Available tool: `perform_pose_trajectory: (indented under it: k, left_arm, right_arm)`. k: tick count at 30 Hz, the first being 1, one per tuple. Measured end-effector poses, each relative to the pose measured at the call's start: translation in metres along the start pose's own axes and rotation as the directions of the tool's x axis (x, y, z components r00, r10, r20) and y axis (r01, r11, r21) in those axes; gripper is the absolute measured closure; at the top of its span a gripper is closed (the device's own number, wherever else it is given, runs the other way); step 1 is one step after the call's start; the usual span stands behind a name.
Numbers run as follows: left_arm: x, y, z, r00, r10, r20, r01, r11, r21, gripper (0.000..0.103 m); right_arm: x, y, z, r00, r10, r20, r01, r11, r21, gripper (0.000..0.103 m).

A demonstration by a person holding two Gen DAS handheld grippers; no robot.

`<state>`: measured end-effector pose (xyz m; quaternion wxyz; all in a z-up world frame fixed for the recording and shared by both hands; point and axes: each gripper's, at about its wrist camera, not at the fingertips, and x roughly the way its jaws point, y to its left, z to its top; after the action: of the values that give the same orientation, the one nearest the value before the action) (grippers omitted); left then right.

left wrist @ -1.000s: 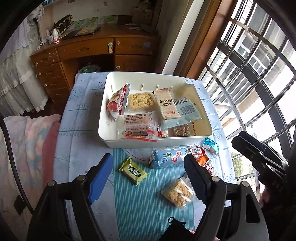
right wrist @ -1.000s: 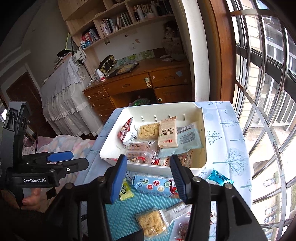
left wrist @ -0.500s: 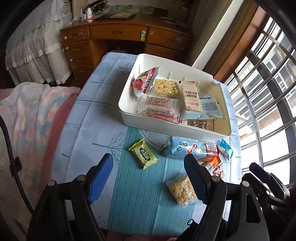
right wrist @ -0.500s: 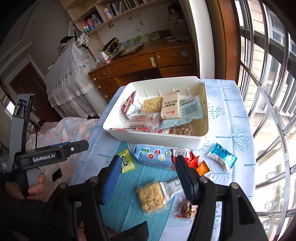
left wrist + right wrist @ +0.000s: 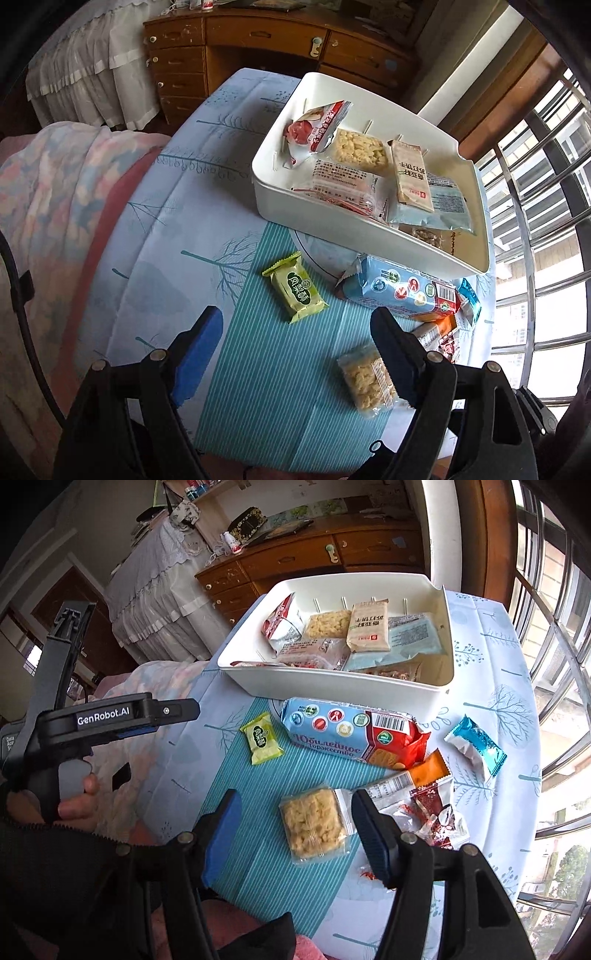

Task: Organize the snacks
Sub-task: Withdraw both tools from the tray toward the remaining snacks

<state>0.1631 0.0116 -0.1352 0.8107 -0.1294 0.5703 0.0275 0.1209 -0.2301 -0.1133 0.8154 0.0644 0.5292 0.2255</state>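
Left hand-held gripper (image 5: 295, 343) first: jaws wide and opening a touch more, nothing between the pads. It hangs over the striped teal mat (image 5: 266, 369) on the counter (image 5: 155, 236), and the green pastry packet (image 5: 297, 288) lies just ahead of it, clear of everything else. Looks like that one's its target.

Moving right, the clear rice-crisp packet (image 5: 314, 823) sits on the mat's right edge, framed between the fingers of the right hand-held gripper (image 5: 295, 830). Those jaws are spread about medium, with a gap showing on both sides of the packet, so no grip yet. I can't tell how far above the packet the tips are.

Behind both, the big blue-and-red biscuit pack (image 5: 351, 734) lies against the front wall of the white bin (image 5: 332, 690), which already has several snacks in it. Further right there's an orange-ended bar (image 5: 413, 779), a red-foil wrapper (image 5: 436, 812) and a blue foil candy (image 5: 476, 746), all loose on the cloth.

My read: sorting is roughly half done, with 6 packets left outside the bin, and this is the reach step for 2 of them at once. Next move is probably dropping each gripper until the pads straddle its packet, then closing gently. The crisp packet is thin and crinkly, so it could slide or buckle if pinched off-centre.
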Motion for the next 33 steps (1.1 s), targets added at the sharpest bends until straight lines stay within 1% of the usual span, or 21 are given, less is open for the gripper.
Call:
perform_pose_trajectory:
  k: [5,8,11,14,17,21,26,30,33]
  left_arm:
    - [0.026,0.003,0.005,0.999,0.009,-0.036,-0.011,0.999,-0.051,0.022]
    - [0.041,0.005,0.008,0.999,0.014,-0.047,-0.017,0.997,-0.074,0.022]
    - [0.057,0.007,0.011,0.998,0.005,-0.057,-0.011,0.994,-0.106,0.022]
    - [0.072,0.011,0.013,0.997,0.005,-0.072,-0.015,0.99,-0.141,0.022]
    - [0.086,0.016,0.013,0.996,-0.003,-0.087,-0.013,0.983,-0.183,0.022]
    - [0.105,0.024,0.009,0.993,-0.015,-0.119,-0.013,0.974,-0.227,0.022]
    - [0.121,0.029,0.006,0.986,-0.043,-0.16,0.0,0.965,-0.264,0.022]
    - [0.131,0.026,0.007,0.984,-0.026,-0.176,-0.019,0.969,-0.248,0.022]
    - [0.137,0.023,0.009,0.983,-0.012,-0.186,-0.034,0.969,-0.245,0.022]
  right_arm:
    - [0.015,-0.001,-0.008,0.998,-0.012,-0.059,0.01,0.999,-0.031,0.041]
    - [0.024,0.001,-0.013,0.995,-0.044,-0.085,0.038,0.996,-0.079,0.041]
    - [0.034,0.004,-0.02,0.993,-0.062,-0.104,0.048,0.99,-0.129,0.041]
    - [0.043,0.01,-0.028,0.992,-0.088,-0.094,0.069,0.979,-0.189,0.041]
    - [0.05,0.017,-0.031,0.992,-0.112,-0.066,0.093,0.965,-0.244,0.041]
    - [0.06,0.025,-0.035,0.991,-0.125,-0.042,0.107,0.947,-0.304,0.041]
    - [0.071,0.027,-0.041,0.989,-0.148,-0.001,0.139,0.934,-0.33,0.041]
    - [0.081,0.026,-0.045,0.986,-0.165,0.017,0.162,0.93,-0.33,0.041]
    - [0.089,0.023,-0.047,0.985,-0.173,0.016,0.169,0.93,-0.326,0.041]
